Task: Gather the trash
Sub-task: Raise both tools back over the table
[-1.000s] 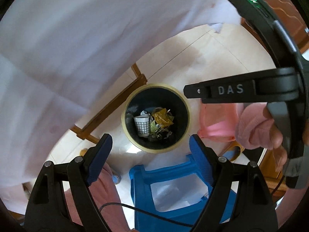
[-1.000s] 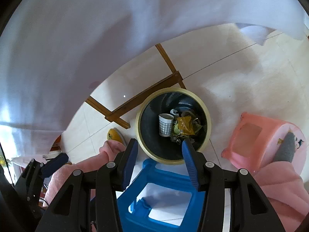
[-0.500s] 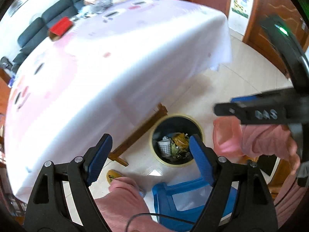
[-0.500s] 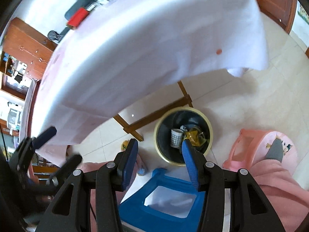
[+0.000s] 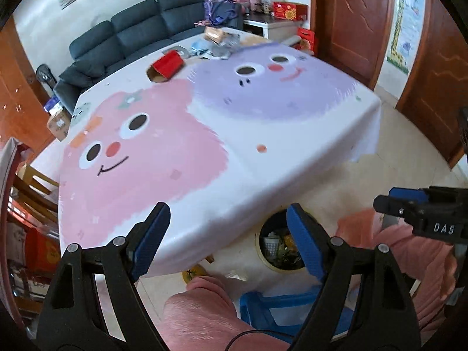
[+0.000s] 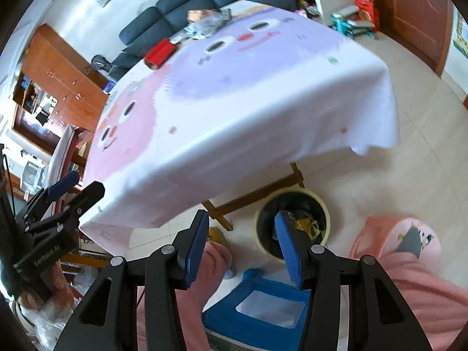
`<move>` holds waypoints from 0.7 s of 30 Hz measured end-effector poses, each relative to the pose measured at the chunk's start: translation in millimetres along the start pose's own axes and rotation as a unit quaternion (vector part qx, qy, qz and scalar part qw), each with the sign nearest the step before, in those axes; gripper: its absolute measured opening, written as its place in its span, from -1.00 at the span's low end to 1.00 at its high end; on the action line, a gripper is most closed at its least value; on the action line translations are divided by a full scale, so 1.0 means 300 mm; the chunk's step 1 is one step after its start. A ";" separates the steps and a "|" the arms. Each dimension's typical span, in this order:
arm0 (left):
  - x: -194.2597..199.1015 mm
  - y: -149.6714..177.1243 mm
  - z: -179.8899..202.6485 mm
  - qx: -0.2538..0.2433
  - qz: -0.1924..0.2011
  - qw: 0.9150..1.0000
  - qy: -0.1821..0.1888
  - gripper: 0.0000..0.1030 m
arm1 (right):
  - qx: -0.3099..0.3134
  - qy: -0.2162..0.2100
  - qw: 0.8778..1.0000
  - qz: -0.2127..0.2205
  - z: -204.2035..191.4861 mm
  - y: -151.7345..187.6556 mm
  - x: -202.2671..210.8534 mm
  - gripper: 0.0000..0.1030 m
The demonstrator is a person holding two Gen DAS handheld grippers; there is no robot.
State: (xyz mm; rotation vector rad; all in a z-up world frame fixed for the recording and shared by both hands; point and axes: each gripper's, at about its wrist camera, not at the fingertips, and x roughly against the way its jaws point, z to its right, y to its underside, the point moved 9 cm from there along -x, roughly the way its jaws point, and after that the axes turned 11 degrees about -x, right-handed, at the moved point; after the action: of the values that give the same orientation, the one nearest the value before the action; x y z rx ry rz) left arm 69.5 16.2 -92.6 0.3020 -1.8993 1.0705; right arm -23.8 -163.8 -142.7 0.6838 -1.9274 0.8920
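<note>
Left wrist view looks down on a round bin (image 5: 278, 266) with a pale rim, standing on the tiled floor (image 5: 365, 181) just past the near edge of the table (image 5: 263, 128). Inside the bin lie a checked paper cup (image 5: 271, 244) and some yellow and dark wrappers (image 5: 288, 253) (crumpled, hard to tell apart). More trash sits on the far end of the table, well away from the bin: a red box (image 5: 168, 63) lying on its side and, behind it, a heap of silvery wrappers and paper (image 5: 218, 45).

The left gripper (image 5: 228, 234) hangs above the table edge beside the bin, its blue pads (image 5: 150, 238) spread wide with nothing between them. The right gripper (image 6: 241, 244) hangs over the same spot; its pads (image 6: 288, 245) stand partly apart, and they too are empty. In the right wrist view the bin (image 6: 263, 234) shows half hidden behind the right pad, next to the wooden foot of the table (image 6: 251, 196).

Nearer than the bin stands a blue plastic stool (image 6: 263, 307), and to the right of the bin a pink stool (image 6: 395, 239). Pink sleeves (image 6: 415, 292) of the person frame both. The table wears a cloth printed with a pink smiling face and a purple one. Beyond the table, far from the bin, are a dark sofa (image 5: 125, 35) and brown wooden doors (image 5: 351, 14).
</note>
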 end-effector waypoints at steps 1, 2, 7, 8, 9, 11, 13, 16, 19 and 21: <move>0.014 -0.012 -0.029 0.008 0.001 1.000 0.001 0.55 | 0.007 0.001 1.000 0.003 -0.024 -0.014 0.009 -0.06; 0.023 -0.023 -0.051 0.013 0.002 1.000 0.000 0.55 | 0.015 0.000 1.000 0.005 -0.055 -0.028 0.024 -0.06; 0.045 -0.079 -0.142 0.029 0.002 1.000 -0.006 0.55 | 0.056 -0.002 0.998 0.016 -0.204 -0.108 0.069 -0.06; 0.049 -0.096 -0.171 0.033 0.003 0.999 -0.006 0.55 | 0.064 -0.002 0.998 0.018 -0.230 -0.125 0.076 -0.06; 0.052 -0.107 -0.190 0.035 0.003 0.999 -0.009 0.55 | 0.074 -0.001 0.997 0.021 -0.262 -0.148 0.085 -0.06; 0.058 -0.136 -0.236 0.038 0.006 0.999 -0.017 0.55 | 0.089 0.000 0.996 0.025 -0.310 -0.185 0.090 -0.06; 0.057 -0.158 -0.276 0.040 0.008 0.999 -0.021 0.55 | 0.106 0.002 0.994 0.027 -0.365 -0.230 0.083 -0.06; 0.046 -0.193 -0.348 0.047 0.009 0.998 -0.028 0.55 | 0.122 0.005 0.992 0.029 -0.431 -0.299 0.059 -0.06; 0.026 -0.226 -0.422 0.054 0.008 0.998 -0.034 0.55 | 0.132 0.009 0.991 0.029 -0.498 -0.376 0.018 -0.06; -0.001 -0.248 -0.470 0.058 0.004 0.998 -0.035 0.55 | 0.138 0.011 0.990 0.028 -0.526 -0.418 -0.006 -0.06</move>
State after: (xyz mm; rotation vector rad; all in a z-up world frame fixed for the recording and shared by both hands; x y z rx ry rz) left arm 196.1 81.6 -21.3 0.4032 -1.9053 1.1909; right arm 146.7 -111.5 -48.5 0.7793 -1.8289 1.2111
